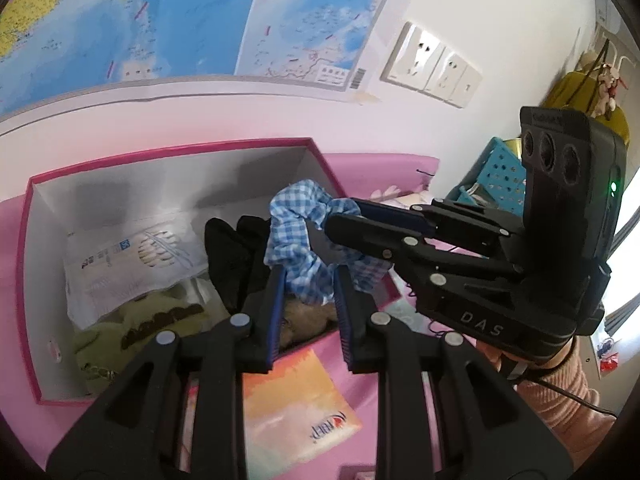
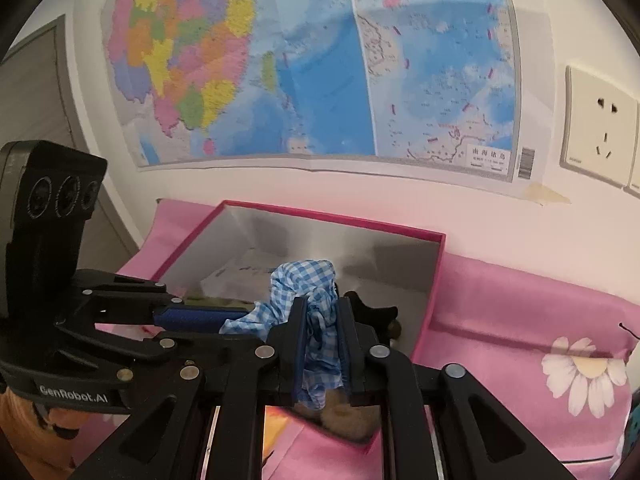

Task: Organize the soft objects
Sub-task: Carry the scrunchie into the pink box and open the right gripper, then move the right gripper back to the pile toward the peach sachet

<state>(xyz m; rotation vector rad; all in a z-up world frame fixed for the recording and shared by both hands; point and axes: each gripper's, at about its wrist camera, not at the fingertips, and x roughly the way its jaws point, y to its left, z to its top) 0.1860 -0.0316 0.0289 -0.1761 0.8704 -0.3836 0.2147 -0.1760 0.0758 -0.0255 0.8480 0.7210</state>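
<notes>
A blue-and-white checked cloth [image 1: 298,240] hangs over the near right corner of a pink-rimmed open box [image 1: 168,152]. My left gripper [image 1: 310,276] is shut on its lower part. My right gripper [image 1: 340,222] comes in from the right and is shut on its upper right part. In the right wrist view the checked cloth [image 2: 316,304] is bunched between my right gripper's [image 2: 322,312] jaws, with my left gripper [image 2: 224,316] clamping its left end. The box [image 2: 360,222] holds a black cloth [image 1: 232,256], a green plush [image 1: 132,332], a brown furry thing [image 1: 304,320] and a white packet [image 1: 132,260].
The box sits on a pink flowered sheet [image 2: 520,320] against a white wall with a map [image 2: 320,60] and sockets [image 1: 432,64]. An orange packet [image 1: 296,404] lies in front of the box. A teal basket [image 1: 496,176] stands at the right.
</notes>
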